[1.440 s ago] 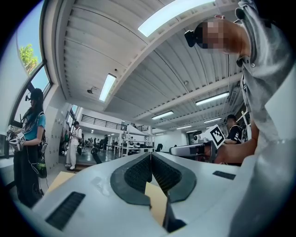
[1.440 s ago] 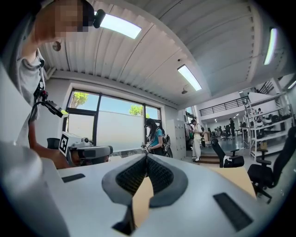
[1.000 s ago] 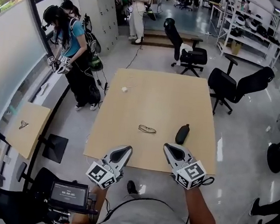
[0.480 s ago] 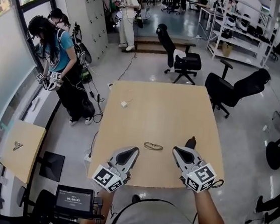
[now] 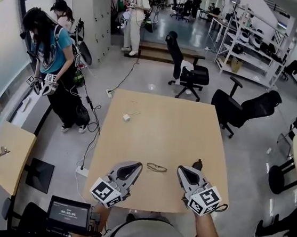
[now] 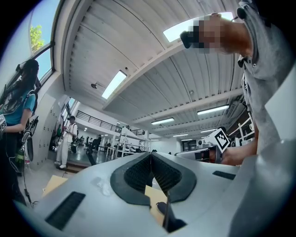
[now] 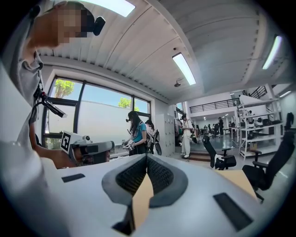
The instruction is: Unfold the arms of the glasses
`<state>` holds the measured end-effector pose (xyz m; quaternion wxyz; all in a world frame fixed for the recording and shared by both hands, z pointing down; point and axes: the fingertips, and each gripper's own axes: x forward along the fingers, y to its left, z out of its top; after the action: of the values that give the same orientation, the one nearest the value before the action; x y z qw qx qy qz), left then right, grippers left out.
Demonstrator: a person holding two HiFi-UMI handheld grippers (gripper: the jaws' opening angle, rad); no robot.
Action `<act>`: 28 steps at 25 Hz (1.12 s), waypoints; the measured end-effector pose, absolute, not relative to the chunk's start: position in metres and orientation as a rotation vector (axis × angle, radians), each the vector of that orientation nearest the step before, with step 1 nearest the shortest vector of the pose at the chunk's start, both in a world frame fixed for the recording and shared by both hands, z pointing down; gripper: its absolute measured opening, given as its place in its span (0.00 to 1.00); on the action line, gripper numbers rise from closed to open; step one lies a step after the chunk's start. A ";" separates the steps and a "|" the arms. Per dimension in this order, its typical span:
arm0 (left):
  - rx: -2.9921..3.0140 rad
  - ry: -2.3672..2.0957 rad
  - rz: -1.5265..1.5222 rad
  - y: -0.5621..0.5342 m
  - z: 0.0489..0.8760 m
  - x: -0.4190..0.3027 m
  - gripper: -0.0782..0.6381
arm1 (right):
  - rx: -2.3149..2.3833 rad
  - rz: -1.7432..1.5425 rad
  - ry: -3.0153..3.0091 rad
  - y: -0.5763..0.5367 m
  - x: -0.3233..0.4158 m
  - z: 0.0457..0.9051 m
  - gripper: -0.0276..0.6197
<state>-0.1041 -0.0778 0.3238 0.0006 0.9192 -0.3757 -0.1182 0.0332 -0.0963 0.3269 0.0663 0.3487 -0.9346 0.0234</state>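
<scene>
The room is a large open hall with a grey floor, black swivel chairs (image 5: 190, 72) and metal shelves at the back. A person in a teal shirt (image 5: 50, 55) stands by the window on the left side. In the middle stands a light wooden square desk (image 5: 164, 117).

The thin dark-framed glasses (image 5: 157, 168) lie flat on the desk, close to its near edge. They are between the two grippers and touch neither of them. They are too small to tell how the arms are placed.

The left gripper (image 5: 136, 165) hangs over the near edge, just left of the glasses. Its jaws are pressed together at the tips with nothing between them. The right gripper (image 5: 181, 169) is just right of the glasses, and its jaws are also closed and empty.

A dark oval case (image 5: 197, 164) lies on the desk just behind the right gripper, which hides part of it. A small white object (image 5: 126, 118) with a thin cable lies farther away, near the left edge.
</scene>
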 end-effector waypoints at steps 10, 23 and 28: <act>2.896 -1.216 -0.351 -0.115 0.316 -0.121 0.12 | 1.033 0.060 -2.848 -0.143 0.015 0.321 0.05; 2.828 -1.205 -0.252 -0.145 0.355 -0.113 0.12 | 0.979 0.167 -2.779 -0.178 0.014 0.374 0.05; 2.820 -1.191 -0.140 -0.187 0.412 -0.096 0.12 | 0.976 0.266 -2.718 -0.217 0.024 0.442 0.05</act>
<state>-0.0956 -0.1872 0.4118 0.0387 0.9195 -0.3884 -0.0458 0.0238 -0.2173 0.4423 0.1205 0.3342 -0.9303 0.0912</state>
